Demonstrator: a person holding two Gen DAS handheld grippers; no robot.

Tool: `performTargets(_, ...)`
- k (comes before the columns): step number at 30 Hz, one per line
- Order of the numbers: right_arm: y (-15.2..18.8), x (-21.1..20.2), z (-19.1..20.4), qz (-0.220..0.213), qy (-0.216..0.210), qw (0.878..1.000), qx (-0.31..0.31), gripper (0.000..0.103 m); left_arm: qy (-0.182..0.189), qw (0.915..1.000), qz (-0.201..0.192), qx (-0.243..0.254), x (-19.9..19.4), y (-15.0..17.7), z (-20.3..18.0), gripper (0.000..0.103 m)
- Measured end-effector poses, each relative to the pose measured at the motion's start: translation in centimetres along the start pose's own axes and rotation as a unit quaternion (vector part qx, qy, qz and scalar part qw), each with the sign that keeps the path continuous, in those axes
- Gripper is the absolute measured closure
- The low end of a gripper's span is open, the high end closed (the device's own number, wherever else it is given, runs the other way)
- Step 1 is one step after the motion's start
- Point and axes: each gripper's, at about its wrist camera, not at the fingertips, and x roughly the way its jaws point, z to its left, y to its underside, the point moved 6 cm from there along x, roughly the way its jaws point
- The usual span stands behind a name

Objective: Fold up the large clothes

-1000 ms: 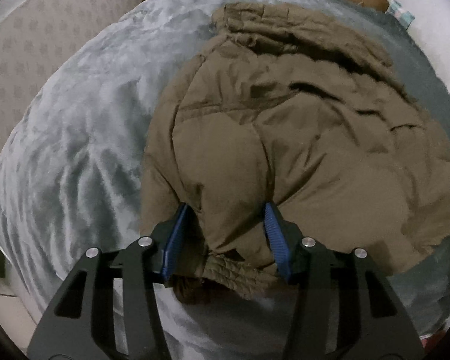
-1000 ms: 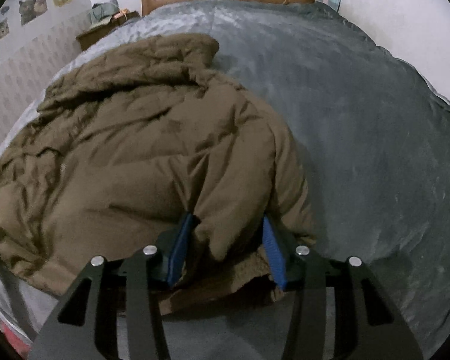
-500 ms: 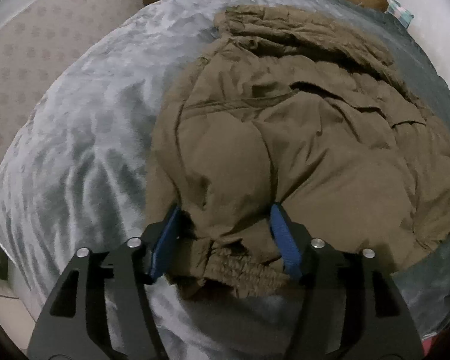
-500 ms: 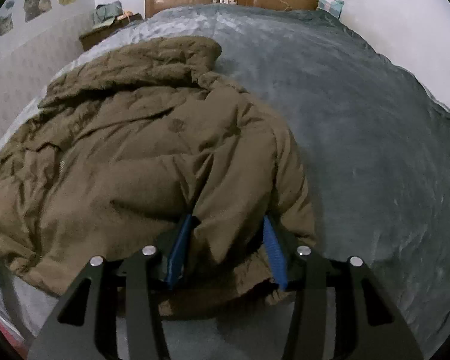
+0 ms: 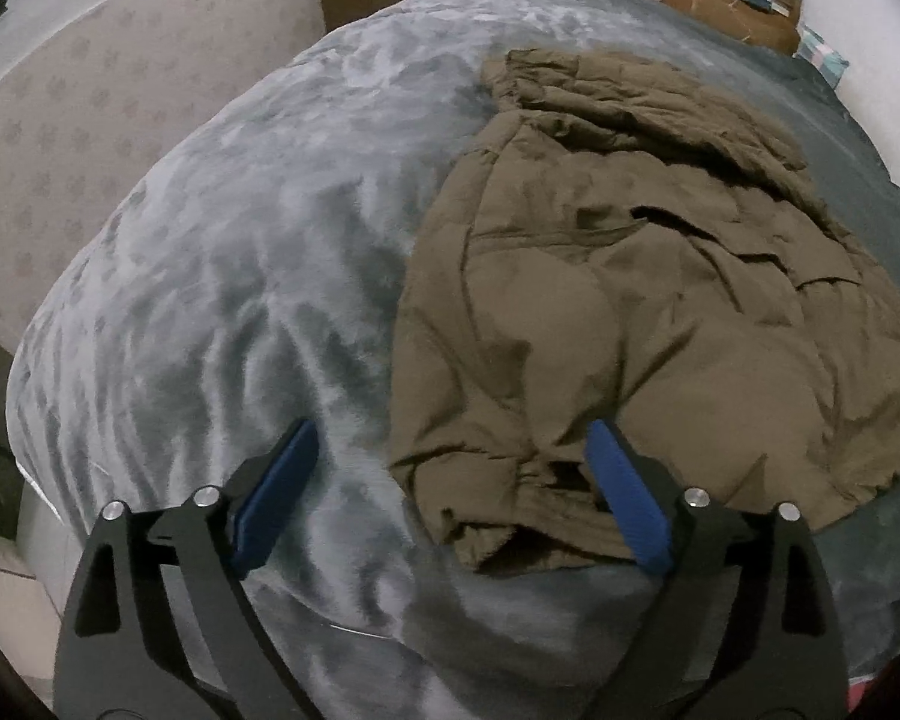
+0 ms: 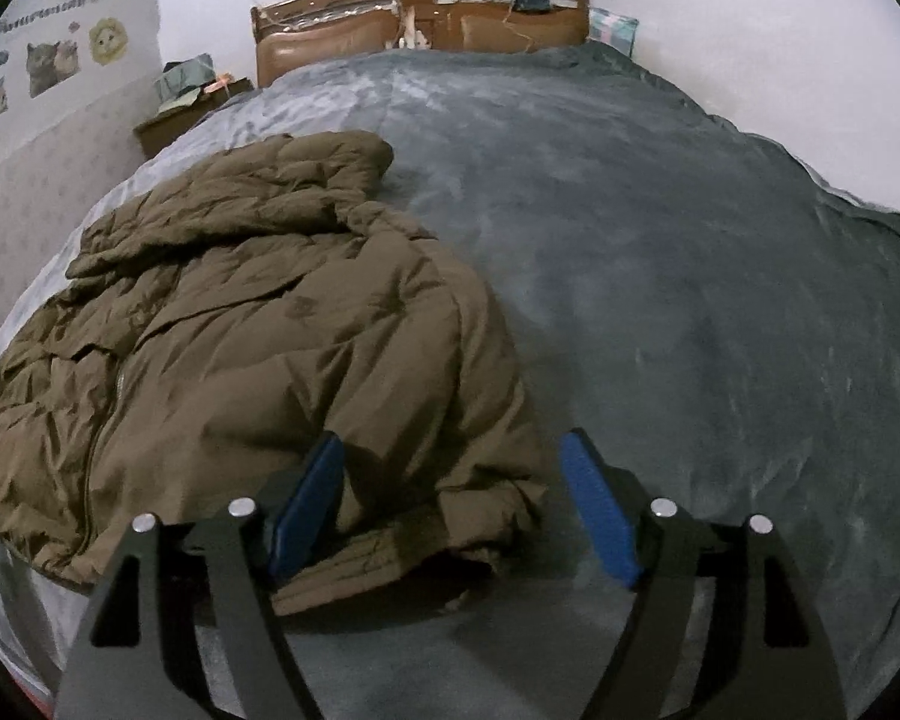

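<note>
Grey bedspread (image 6: pixel 660 240), rumpled brown puffer jacket (image 6: pixel 258 348), left claw (image 5: pixel 450 480) and right claw (image 6: pixel 450 492) spread wide, empty

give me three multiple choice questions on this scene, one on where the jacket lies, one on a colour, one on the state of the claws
1. Where does the jacket lie?
A. on the bed
B. on a chair
C. on the floor

2. What colour are the claw pads?
A. red
B. blue
C. white

3. How do the left claw and right claw stand?
A. both clamped on the jacket
B. one open, one shut
C. both open

Answers:
1 A, it rests on the grey blanket.
2 B, the pads are blue on black arms.
3 C, each claw's pads stand wide apart, gripping nothing.
</note>
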Motion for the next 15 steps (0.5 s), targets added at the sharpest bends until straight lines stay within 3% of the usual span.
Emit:
performTargets(8, 0.3, -0.4, -0.4, -0.022, -0.006, 1.0, 0.009, 0.02, -0.003, 0.9999, 0.012, 0.005, 2.0, 1.0, -0.3, 0.005)
performTargets(15, 1.0, 0.2, -0.6, -0.01, -0.006, 1.0, 0.011, 0.02, 0.025, 0.9991, 0.028, -0.022, 4.2, 1.9, -0.2, 0.003)
